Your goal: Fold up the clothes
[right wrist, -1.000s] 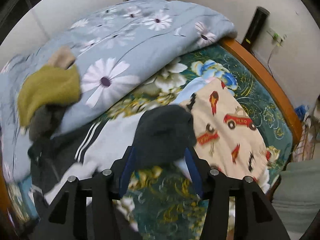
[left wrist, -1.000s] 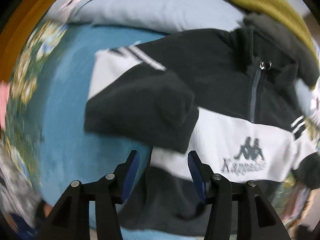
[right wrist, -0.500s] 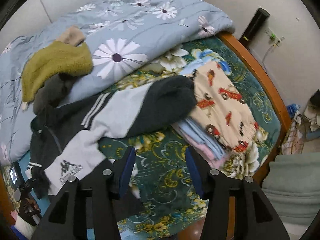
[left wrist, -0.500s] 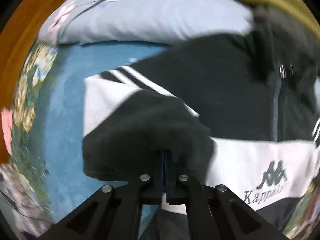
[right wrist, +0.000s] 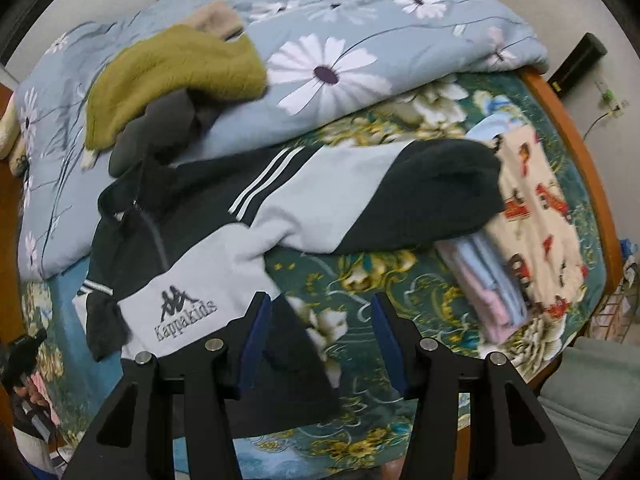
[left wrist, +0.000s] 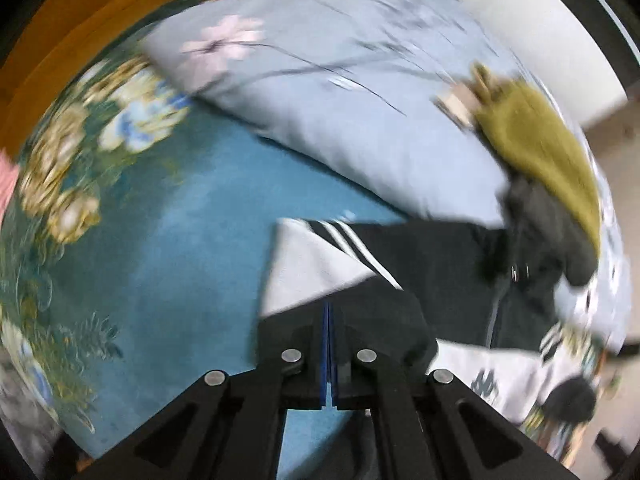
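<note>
The black-and-white fleece jacket (right wrist: 256, 216) lies face up on the bed (right wrist: 400, 280), collar towards the far left against the pale blue flowered quilt (right wrist: 360, 60), hem at the near edge, and it is plainly spread this way so that each sleeve can be brought across the chest in turn. The left gripper (left wrist: 329, 344) has its jaws pressed together on the black cuff of the left sleeve (left wrist: 344, 272), which in its own view is folded back over the white panel of that sleeve; a pinch at the cuff gives the most control over where the sleeve ends up, so this looks like the sleeve fold in progress. The right gripper (right wrist: 320, 340) hangs over the near hem with its jaws wide and nothing between them, probably waiting for its own turn. The right sleeve (right wrist: 400, 200) stretches out to the right, its black cuff lying on the folded stack of children's clothes (right wrist: 532, 224), the top piece printed with red cars. The jacket is thick, soft fleece: black at shoulders and cuffs, white across the chest with a "Kappakids" logo, white stripes on the upper sleeves, and a short zip at the neck. An olive fleece garment (right wrist: 168, 76) and a dark grey one (right wrist: 160, 128) lie on the quilt just beyond the collar.
</note>
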A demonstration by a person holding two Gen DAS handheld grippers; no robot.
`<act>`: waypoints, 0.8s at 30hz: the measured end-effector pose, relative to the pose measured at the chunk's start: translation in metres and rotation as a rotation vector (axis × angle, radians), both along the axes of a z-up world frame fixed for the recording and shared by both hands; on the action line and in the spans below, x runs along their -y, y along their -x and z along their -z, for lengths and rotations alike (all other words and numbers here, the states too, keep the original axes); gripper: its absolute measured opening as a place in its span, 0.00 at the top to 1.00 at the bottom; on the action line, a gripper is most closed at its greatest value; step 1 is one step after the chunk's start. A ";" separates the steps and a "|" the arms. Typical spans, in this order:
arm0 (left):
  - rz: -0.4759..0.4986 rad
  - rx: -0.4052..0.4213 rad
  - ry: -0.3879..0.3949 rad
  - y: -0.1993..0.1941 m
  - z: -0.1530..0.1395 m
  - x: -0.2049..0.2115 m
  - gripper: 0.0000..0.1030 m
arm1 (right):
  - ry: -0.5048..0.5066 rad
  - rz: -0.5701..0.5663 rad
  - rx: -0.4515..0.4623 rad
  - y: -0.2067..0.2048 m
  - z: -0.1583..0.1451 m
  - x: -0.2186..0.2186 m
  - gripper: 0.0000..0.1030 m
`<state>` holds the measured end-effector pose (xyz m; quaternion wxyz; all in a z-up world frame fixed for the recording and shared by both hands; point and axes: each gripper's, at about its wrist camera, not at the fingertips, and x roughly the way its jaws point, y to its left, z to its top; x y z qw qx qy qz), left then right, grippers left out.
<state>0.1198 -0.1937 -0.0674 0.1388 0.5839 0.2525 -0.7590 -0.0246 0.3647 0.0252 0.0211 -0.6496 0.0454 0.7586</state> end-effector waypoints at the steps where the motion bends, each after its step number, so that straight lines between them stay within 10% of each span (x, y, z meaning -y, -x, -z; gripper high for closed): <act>1: 0.027 0.012 -0.006 0.005 0.005 -0.013 0.98 | 0.007 -0.004 0.007 -0.001 0.002 0.002 0.49; 4: 0.075 0.047 -0.024 0.022 0.023 -0.053 0.75 | 0.017 -0.021 0.029 -0.003 0.007 0.009 0.49; 6: 0.106 0.073 0.008 0.032 0.037 -0.081 0.38 | 0.018 -0.027 0.034 -0.004 0.008 0.010 0.49; 17: 0.226 0.219 0.200 0.059 0.092 -0.134 0.37 | 0.007 -0.006 0.104 -0.011 0.020 -0.001 0.49; 21: 0.224 0.196 0.189 0.056 0.090 -0.127 0.71 | 0.012 -0.028 0.101 -0.008 0.020 0.005 0.49; 24: 0.162 0.160 0.101 0.051 0.081 -0.106 0.78 | 0.019 -0.037 0.096 -0.006 0.020 0.007 0.49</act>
